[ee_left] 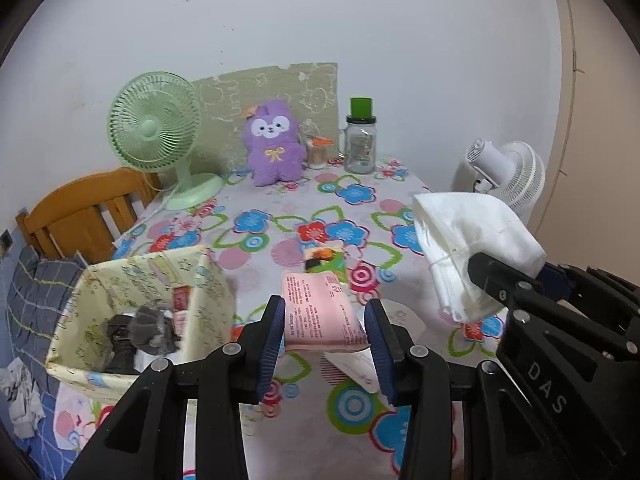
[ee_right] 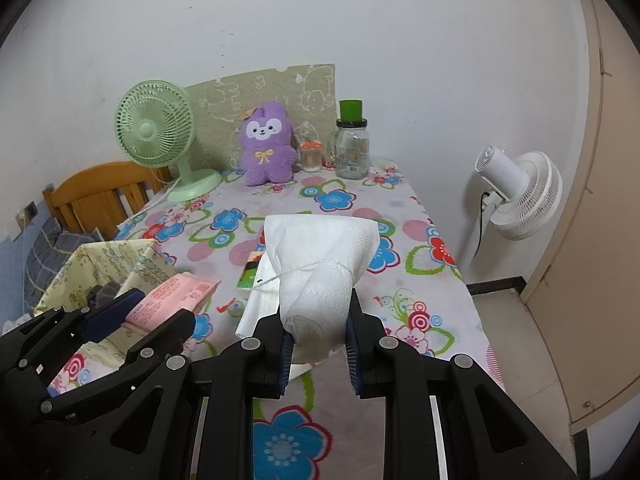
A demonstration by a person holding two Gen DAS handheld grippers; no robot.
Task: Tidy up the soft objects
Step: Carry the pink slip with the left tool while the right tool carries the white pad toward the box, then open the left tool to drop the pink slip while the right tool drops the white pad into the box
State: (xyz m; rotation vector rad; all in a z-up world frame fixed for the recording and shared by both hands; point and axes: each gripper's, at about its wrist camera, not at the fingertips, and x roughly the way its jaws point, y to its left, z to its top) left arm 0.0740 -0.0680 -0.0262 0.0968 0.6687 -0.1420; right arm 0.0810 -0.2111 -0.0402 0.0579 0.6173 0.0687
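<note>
Pink packet [ee_left: 322,312] points lengthwise away from left tool [ee_left: 326,334], seemingly tilted upward.

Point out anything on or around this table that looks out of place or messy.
Crumpled paper lies on the blue bedding left of the table, below the fabric basket. A green packet lies loose mid-table. Nothing looks spilled or broken.
</note>
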